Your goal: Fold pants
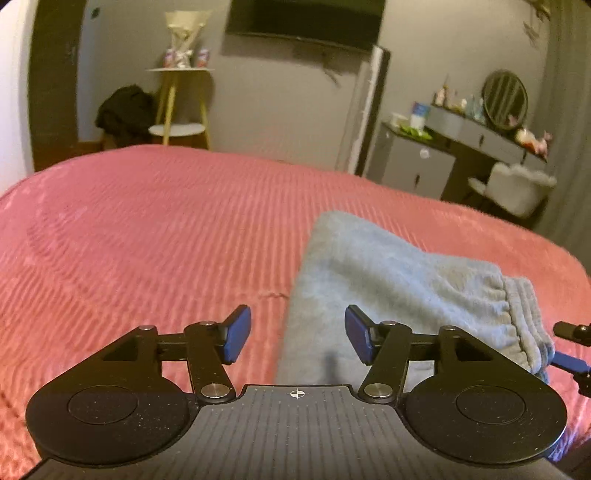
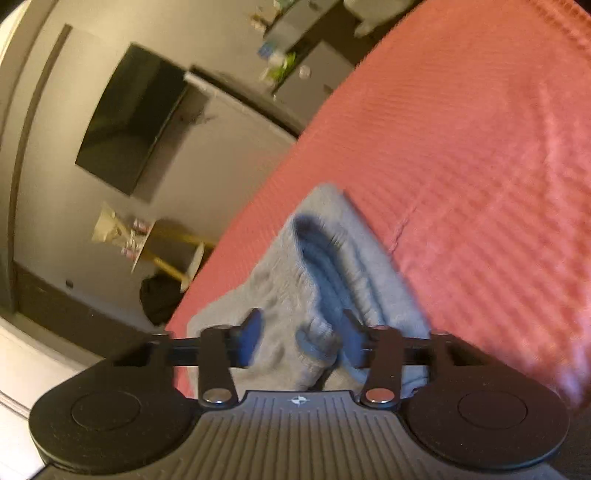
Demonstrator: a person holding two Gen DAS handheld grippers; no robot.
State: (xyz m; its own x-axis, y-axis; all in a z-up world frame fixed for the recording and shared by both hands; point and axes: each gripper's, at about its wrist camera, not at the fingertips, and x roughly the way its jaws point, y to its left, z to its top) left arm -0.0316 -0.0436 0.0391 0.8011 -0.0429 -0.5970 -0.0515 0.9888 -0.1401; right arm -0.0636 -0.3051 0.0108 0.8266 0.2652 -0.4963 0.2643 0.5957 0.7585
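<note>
In the left wrist view the left gripper point(image 1: 297, 334) hangs low over the bed, its jaws wide and holding nothing, straddling the near left edge of the pants point(image 1: 388, 280). The light blue-grey pants lie folded on the pink ribbed bedspread point(image 1: 147, 236), running from 6 toward 1 o'clock, the gathered waistband point(image 1: 524, 314) at 3 o'clock. There the right gripper point(image 2: 301, 338) meets it: in its own rolled, blurred view, the jaws stand fairly wide with bunched waistband between them; whether they pinch it cannot be told. Farther off, at 11 o'clock, stands a small round side table point(image 1: 179, 99); at 12, a wall television point(image 1: 304, 22); at 2, a grey dresser point(image 1: 465, 144).
</note>
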